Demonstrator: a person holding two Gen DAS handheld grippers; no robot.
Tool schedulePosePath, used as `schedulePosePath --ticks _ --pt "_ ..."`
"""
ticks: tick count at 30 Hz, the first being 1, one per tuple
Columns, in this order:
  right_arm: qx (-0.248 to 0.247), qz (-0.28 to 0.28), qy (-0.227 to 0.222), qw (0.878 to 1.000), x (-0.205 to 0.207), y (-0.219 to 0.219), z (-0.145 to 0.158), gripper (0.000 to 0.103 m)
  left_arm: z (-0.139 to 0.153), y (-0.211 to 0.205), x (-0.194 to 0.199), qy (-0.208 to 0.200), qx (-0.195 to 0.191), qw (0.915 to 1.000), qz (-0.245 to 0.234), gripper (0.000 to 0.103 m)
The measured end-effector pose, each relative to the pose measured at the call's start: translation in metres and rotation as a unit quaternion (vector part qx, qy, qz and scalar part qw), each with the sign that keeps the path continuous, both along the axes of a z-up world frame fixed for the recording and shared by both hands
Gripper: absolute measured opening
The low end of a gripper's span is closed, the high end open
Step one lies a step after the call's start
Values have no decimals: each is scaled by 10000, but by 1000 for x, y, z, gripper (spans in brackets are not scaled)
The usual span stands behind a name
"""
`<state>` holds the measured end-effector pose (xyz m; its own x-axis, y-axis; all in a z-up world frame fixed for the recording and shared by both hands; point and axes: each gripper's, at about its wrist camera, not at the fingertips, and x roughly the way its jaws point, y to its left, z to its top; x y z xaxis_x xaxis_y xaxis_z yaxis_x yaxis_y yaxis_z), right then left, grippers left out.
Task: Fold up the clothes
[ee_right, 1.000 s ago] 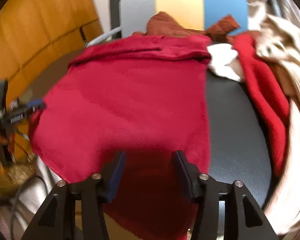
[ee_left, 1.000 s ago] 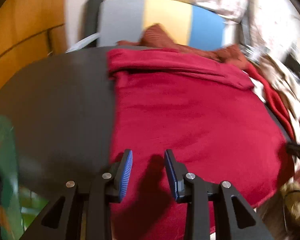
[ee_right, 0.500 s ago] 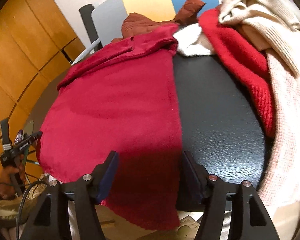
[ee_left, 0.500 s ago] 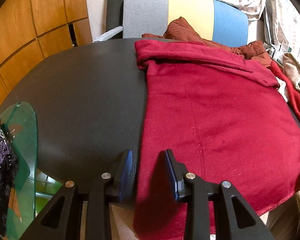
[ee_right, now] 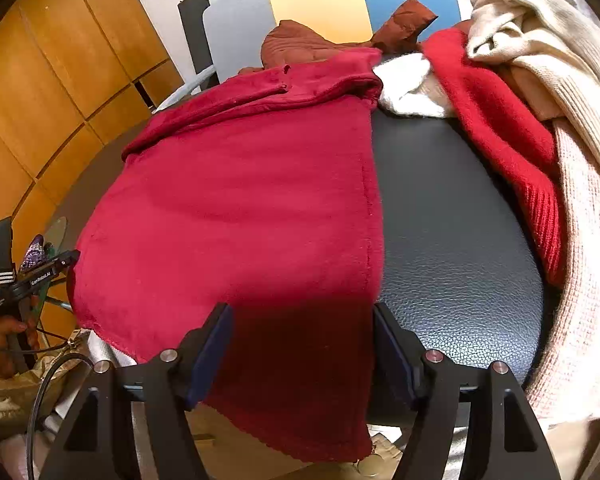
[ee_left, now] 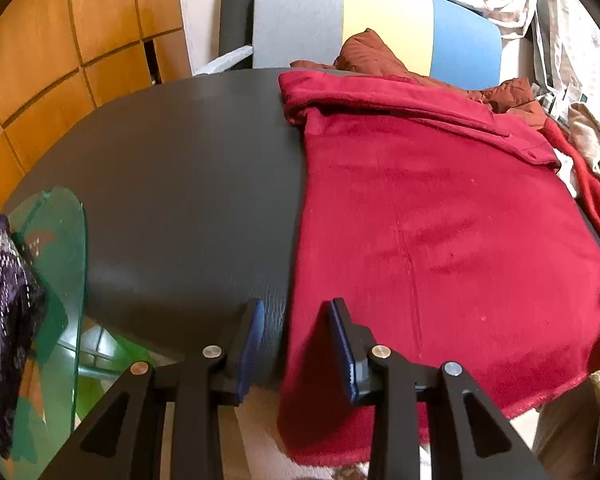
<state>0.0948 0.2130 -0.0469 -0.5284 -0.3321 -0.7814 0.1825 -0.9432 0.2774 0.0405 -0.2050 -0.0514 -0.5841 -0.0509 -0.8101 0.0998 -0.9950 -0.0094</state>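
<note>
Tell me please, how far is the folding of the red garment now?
Done: the crimson garment lies spread flat on the black table, its top part turned over in a band. In hand: nothing yet; the left gripper and the right gripper are open at its two near corners, hem overhanging the edge. Left: the main folds, then the pile of knitwear waiting at the right.

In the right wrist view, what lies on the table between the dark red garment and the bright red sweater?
Nothing: between the dark red garment and the bright red sweater the black table is bare. Only a white cloth sits at its far end.
</note>
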Motion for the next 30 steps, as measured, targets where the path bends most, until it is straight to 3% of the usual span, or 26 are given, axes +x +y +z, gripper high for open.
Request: schedulePosePath --ticks 7,13,19,21,22,23,25,30 --pt "-21 68 -32 10000 4 -3 0 72 -15 -17 26 -405 751 9963 -139 34" --pt "-71 86 -49 9999 7 -3 1 72 -26 -26 33 -483 1289 9904 -127 34" --pt "46 143 2 9999 7 -6 0 70 -30 -10 26 -586 1336 9871 -654 34" --pt "312 231 52 9992 8 -14 1 54 -31 -5 23 -620 1349 9854 -832 31" --pt "454 277 68 9986 8 -17 1 41 -29 -3 23 -619 1354 9847 -906 29" --pt "595 323 84 9977 9 -20 1 30 -26 -2 24 -556 1410 9835 -988 16" --pt "563 383 43 9977 6 -20 2 14 -13 -3 26 -325 1651 9788 -1167 9" --pt "-497 273 -188 9982 -3 5 12 10 27 -12 32 209 2075 9681 -1390 6"
